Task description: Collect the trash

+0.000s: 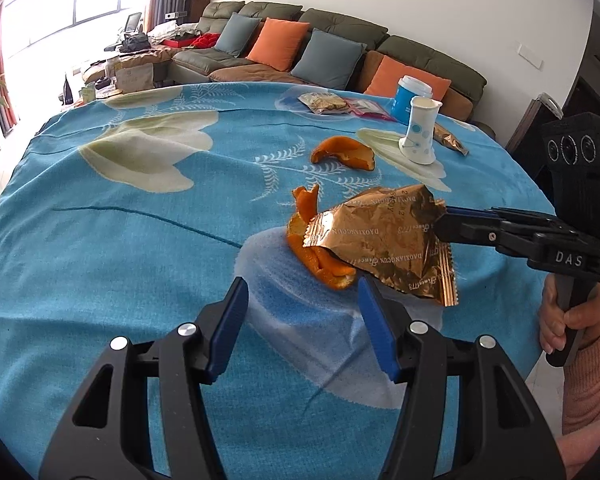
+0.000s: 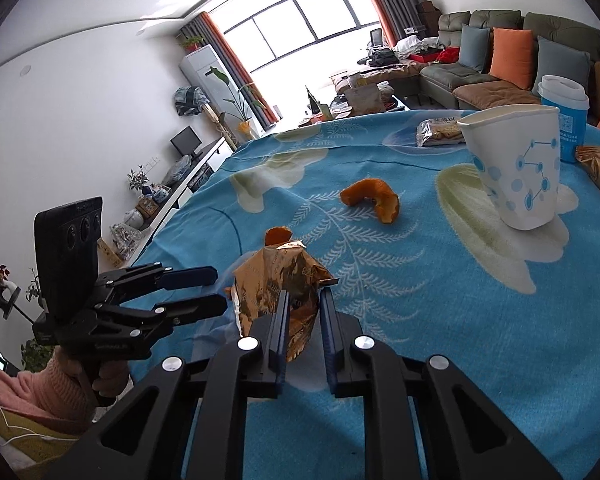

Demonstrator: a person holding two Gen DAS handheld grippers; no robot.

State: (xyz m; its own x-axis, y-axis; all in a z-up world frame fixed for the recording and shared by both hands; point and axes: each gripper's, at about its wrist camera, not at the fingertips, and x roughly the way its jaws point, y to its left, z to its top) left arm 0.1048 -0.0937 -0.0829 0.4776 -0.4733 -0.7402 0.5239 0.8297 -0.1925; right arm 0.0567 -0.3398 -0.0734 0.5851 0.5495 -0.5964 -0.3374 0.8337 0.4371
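Surface: blue floral tablecloth [image 1: 120, 240], sofa [image 1: 340, 36] behind.
Wrapper: gold foil wrapper [image 1: 384, 236] lifted at one edge over orange peel [image 1: 320, 256]; second peel [image 1: 342, 152] near paper cup [image 1: 418, 132].
Handling: probably light, crinkly, slippery; pinch a flat edge.
Right gripper [image 2: 304, 312]: clamped on wrapper.
Left gripper [image 1: 304, 300]: jaws apart, empty, just short of the peel.

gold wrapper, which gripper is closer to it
Right. The right gripper is clamped on the gold wrapper, lifting it; the left gripper hovers open just short of it, near the orange peel.
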